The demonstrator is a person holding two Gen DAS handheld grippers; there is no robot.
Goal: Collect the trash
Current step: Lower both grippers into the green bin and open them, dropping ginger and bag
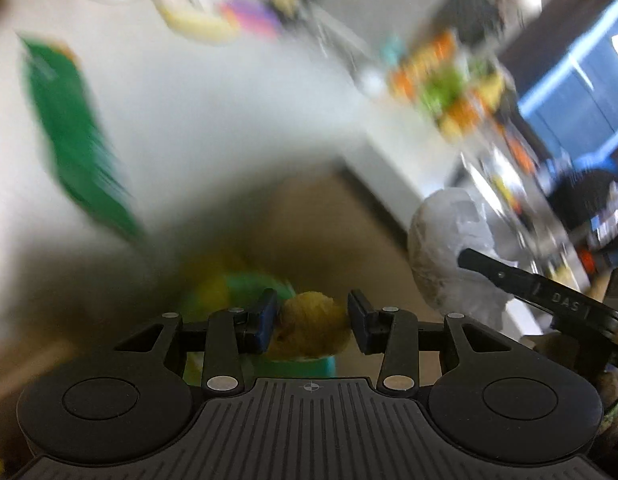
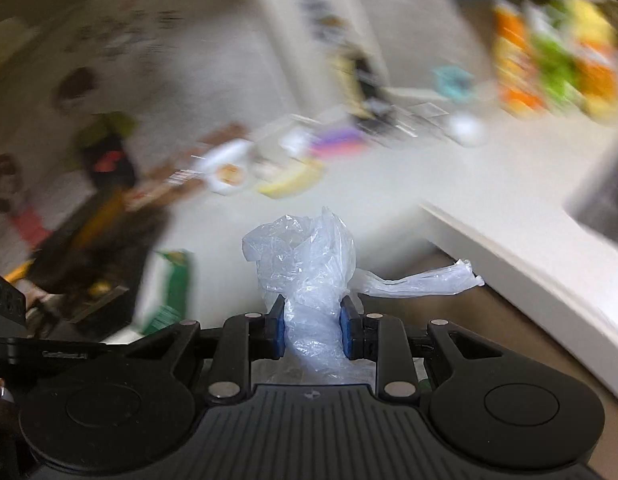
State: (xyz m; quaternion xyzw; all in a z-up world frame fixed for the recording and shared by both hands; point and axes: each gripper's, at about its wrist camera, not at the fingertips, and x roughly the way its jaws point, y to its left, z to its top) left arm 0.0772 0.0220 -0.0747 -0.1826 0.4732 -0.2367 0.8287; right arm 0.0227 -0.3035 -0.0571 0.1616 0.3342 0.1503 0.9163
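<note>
Right wrist view shows the right tool (image 2: 312, 334) clamped on a crumpled clear plastic bag (image 2: 305, 256), its pads pinching the twisted neck so the loose bulk stands ahead of the fingers and a tail trails off to the right. Left wrist view shows the left tool (image 1: 312, 326) with a yellowish wad (image 1: 311, 330) between its pads; the left pad seems to touch it, the right has a sliver of gap, so I judge a loose hold, jaws easing narrower. Both pieces of trash are thus off the desk (image 2: 389, 168), probably bound for a bin. The desk's edge (image 2: 529, 264) runs close on the right; brown floor below it gives open room.
</note>
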